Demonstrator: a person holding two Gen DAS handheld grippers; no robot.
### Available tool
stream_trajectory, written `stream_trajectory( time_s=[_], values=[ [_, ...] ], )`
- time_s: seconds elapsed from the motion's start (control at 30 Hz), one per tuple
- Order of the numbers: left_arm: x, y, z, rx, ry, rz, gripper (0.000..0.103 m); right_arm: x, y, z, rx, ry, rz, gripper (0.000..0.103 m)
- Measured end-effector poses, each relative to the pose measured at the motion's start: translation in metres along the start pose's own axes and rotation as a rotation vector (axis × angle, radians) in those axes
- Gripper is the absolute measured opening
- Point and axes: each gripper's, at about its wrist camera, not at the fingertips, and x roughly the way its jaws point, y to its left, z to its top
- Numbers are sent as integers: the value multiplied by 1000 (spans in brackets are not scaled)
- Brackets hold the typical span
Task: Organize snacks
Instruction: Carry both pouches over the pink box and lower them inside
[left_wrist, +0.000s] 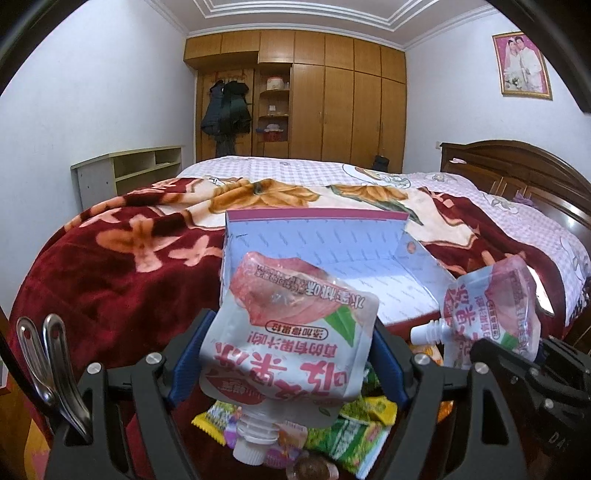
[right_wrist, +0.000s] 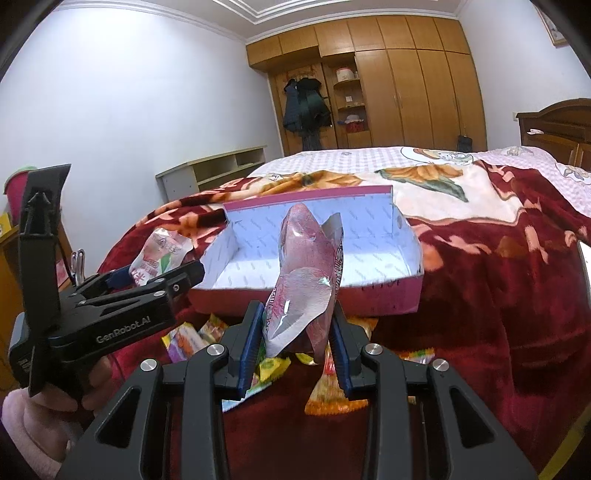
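My left gripper (left_wrist: 284, 369) is shut on a pink-and-white jelly pouch (left_wrist: 291, 332), spout down, held above a heap of small snack packets (left_wrist: 351, 428) on the red blanket. My right gripper (right_wrist: 297, 343) is shut on a second jelly pouch (right_wrist: 308, 280), seen edge-on; it also shows in the left wrist view (left_wrist: 491, 314). An open cardboard box (left_wrist: 369, 266) with a white inside and pink rim lies on the bed just beyond both pouches; it also shows in the right wrist view (right_wrist: 369, 236). The left gripper (right_wrist: 162, 280) with its pouch (right_wrist: 159, 258) appears at left.
Loose snack packets (right_wrist: 266, 365) lie on the red floral blanket (right_wrist: 498, 295) in front of the box. A low shelf unit (left_wrist: 129, 170) stands left of the bed, a wooden headboard (left_wrist: 517, 170) at right, wardrobes behind. Metal clips (left_wrist: 48, 365) sit at lower left.
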Motion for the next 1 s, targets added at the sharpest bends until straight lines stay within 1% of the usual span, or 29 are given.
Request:
stream_trajectory(
  time_s=[0.23, 0.37, 0.5, 0.6, 0.73, 0.87, 1.0],
  values=[
    [25, 0, 4, -3, 22, -1, 82, 19, -7, 13, 4, -8, -10, 36],
    [38, -2, 5, -4, 40, -8, 82, 29, -11, 20, -1, -13, -32, 36],
    [48, -6, 9, 7, 42, -7, 82, 38, -17, 25, 3, -13, -47, 36],
    [58, -5, 12, 3, 43, 3, 82, 48, -20, 27, 7, -10, -56, 36],
    [73, -4, 12, -6, 72, 10, 82, 60, -27, 28, 28, -3, -58, 36],
    [79, -3, 10, -1, 87, 14, 82, 71, -33, 26, 61, 8, -51, 36],
    [87, -3, 8, -1, 104, 20, 82, 75, -32, 27, 55, 3, -53, 36]
  ],
)
